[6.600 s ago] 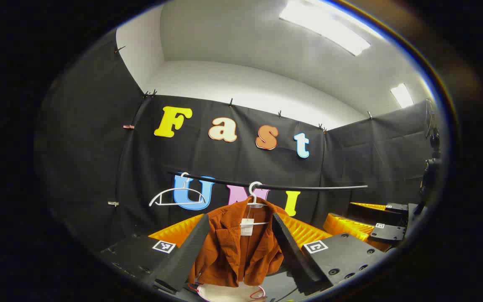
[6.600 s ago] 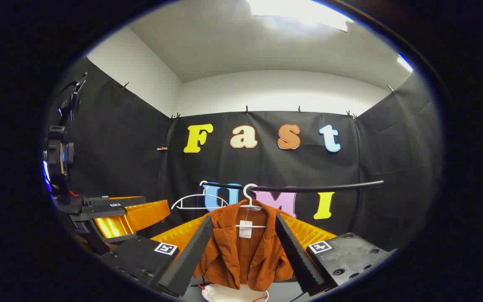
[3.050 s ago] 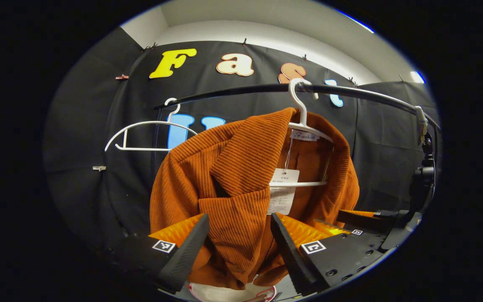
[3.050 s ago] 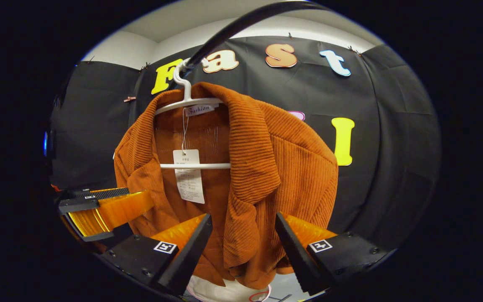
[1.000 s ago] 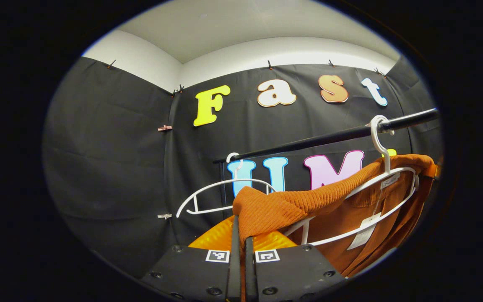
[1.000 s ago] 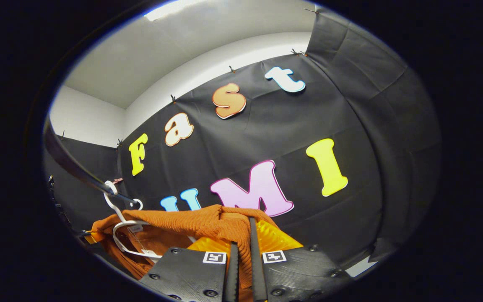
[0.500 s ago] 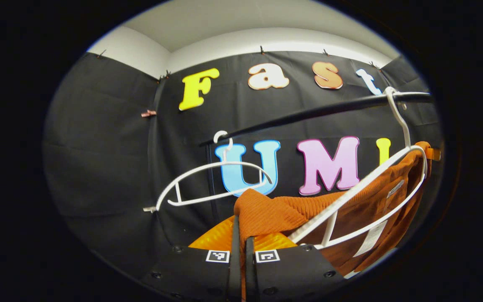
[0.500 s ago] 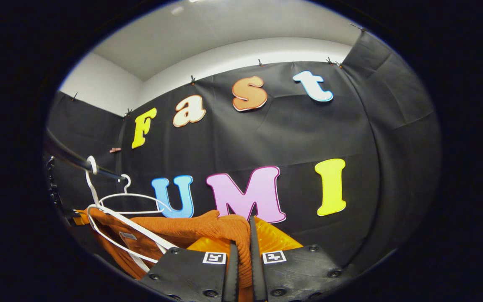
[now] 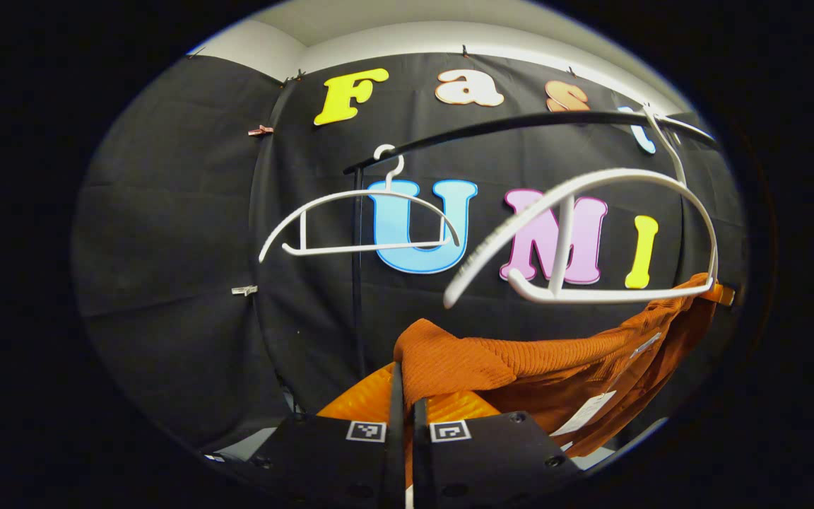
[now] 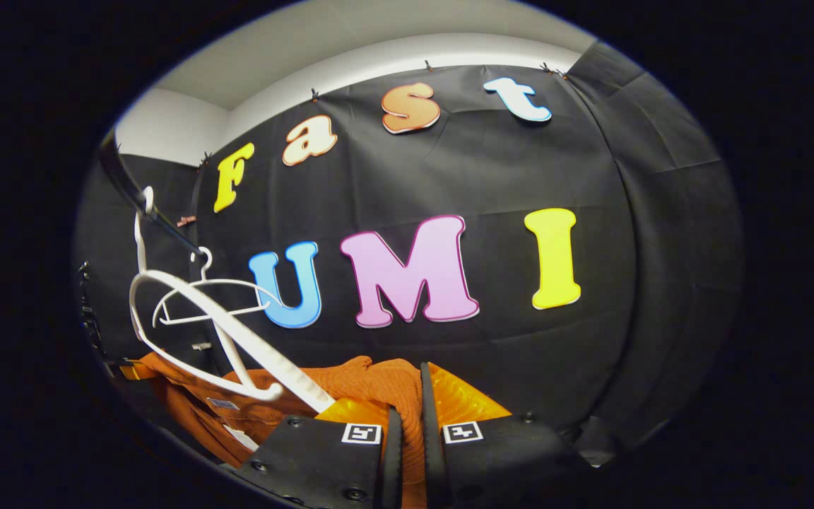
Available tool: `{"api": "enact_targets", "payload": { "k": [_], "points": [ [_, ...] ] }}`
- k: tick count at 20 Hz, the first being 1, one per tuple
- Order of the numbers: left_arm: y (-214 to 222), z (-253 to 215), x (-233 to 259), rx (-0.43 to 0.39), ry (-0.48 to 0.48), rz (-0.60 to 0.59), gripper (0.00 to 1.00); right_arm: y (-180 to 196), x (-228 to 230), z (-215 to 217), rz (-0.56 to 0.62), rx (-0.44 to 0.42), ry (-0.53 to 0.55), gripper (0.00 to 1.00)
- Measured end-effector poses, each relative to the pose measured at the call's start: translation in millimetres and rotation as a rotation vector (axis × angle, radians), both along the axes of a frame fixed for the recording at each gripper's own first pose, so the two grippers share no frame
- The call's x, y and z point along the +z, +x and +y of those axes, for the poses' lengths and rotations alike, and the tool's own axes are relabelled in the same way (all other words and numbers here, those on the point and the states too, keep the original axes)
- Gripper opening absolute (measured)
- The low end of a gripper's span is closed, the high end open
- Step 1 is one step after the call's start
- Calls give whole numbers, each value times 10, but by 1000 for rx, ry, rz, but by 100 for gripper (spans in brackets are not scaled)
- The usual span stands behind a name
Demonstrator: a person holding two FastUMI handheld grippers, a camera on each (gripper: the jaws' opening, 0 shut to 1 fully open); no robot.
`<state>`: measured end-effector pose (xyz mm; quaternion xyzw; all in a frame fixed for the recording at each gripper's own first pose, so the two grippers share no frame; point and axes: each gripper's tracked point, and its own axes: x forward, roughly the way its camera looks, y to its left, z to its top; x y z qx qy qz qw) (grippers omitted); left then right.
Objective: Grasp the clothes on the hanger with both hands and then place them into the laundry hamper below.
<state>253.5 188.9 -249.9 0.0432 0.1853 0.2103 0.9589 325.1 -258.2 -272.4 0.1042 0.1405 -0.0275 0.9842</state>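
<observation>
The rust-orange corduroy jacket [image 9: 534,360] hangs stretched between my two grippers, below its white hanger [image 9: 576,233]. My left gripper [image 9: 404,424] is shut on one shoulder of the jacket at the bottom of the left gripper view. In the right gripper view, my right gripper [image 10: 407,431] is shut on the other shoulder of the jacket [image 10: 372,385]. The bare white hanger [image 10: 230,339] still hooks on the black rail [image 9: 520,124] and tilts above the cloth. The hamper is hidden.
A second, empty white hanger [image 9: 357,226] hangs farther along the rail, also seen as the small hanger [image 10: 205,297] in the right gripper view. A black upright post [image 9: 356,283] holds the rail. Black cloth walls close in behind and at both sides.
Both grippers have pulled the jacket down off its hanger. The hanger now swings bare above the cloth; half a second ago it still lay inside the collar.
</observation>
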Motion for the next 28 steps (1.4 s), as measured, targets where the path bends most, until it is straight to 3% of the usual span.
{"api": "enact_targets", "payload": {
  "k": [3,6,10,18,23,24,25,28],
  "points": [
    [-45,-103,-132,-1,-20,31,8,-162,-220,49,60,-20,-3,17],
    [-115,-211,-248,-13,-53,57,8,-344,-382,273,112,16,-17,17],
    [-200,-527,-530,-68,-135,116,8,-550,-584,567,184,58,-8,17],
    [-388,-1063,-895,-184,-171,240,8,-917,-885,1264,285,150,35,17],
    [-382,-1222,-1064,-210,-210,295,8,-1066,-1094,1870,355,256,73,17],
    [-367,-1271,-1081,-219,-216,304,8,-1095,-1120,1980,369,283,77,13],
    [-356,-1333,-1102,-229,-222,312,8,-1115,-1146,2092,384,310,79,18],
    [-382,-1513,-1213,-266,-233,350,8,-1203,-1248,2333,427,365,81,18]
  ]
}}
